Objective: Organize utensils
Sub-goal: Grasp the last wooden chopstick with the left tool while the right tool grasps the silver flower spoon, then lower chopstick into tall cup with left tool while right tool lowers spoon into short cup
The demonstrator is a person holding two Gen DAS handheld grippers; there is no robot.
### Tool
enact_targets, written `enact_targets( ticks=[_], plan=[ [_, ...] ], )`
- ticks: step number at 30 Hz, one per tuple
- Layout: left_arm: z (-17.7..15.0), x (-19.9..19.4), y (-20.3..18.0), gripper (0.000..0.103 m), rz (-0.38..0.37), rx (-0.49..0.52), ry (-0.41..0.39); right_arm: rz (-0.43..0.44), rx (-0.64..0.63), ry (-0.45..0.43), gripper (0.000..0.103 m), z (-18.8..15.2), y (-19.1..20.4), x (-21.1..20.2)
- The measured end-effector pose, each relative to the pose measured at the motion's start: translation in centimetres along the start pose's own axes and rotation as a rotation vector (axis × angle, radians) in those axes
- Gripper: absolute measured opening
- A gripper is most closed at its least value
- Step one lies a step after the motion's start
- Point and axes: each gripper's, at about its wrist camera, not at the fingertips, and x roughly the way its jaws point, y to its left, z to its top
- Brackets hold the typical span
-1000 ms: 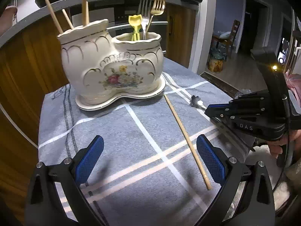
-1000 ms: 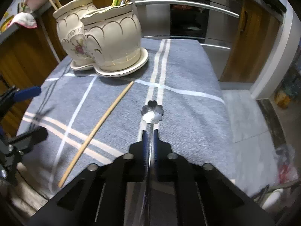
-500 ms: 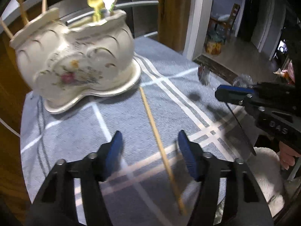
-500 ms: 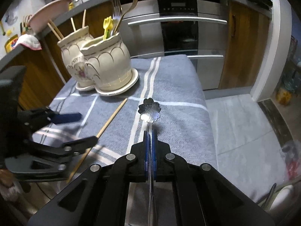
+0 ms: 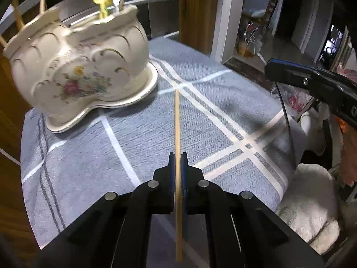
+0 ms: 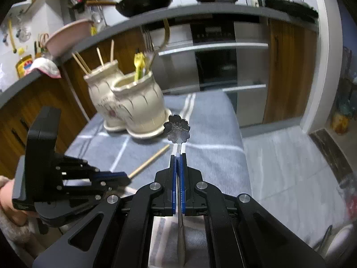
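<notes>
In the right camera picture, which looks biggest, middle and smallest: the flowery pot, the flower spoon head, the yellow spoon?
1. Flowery pot, clearly biggest.
2. and 3. Flower spoon head and yellow spoon look alike; the spoon head is nearer, so unsure.

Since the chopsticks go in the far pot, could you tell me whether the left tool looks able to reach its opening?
Probably yes: the left tool, shut on the chopstick, has bare cloth ahead, and the right tool is off to the side. The holder is nearby, its far pot open-topped.
</notes>
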Motion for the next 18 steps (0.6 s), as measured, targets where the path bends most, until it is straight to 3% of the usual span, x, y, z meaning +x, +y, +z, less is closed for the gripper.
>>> enact_targets(
  ticks=[4, 11, 18],
  plan=[
    [-0.5, -2.7, 1.1, 0.005, -0.02, 0.005, -0.107, 0.011, -0.02, -0.052, 0.003, 0.8, 0.9, -1.0],
    [-0.9, -9.4, 4.7, 0.005, 0.017, -0.011, -0.395, 0.019, -0.067, -0.176, 0.002, 2.8, 3.2, -2.4],
    [-1.4, -13.8, 6.6, 0.005, 0.045, -0.019, -0.565, 0.05, -0.082, -0.239, 0.002, 5.1, 4.7, -2.3]
  ],
)
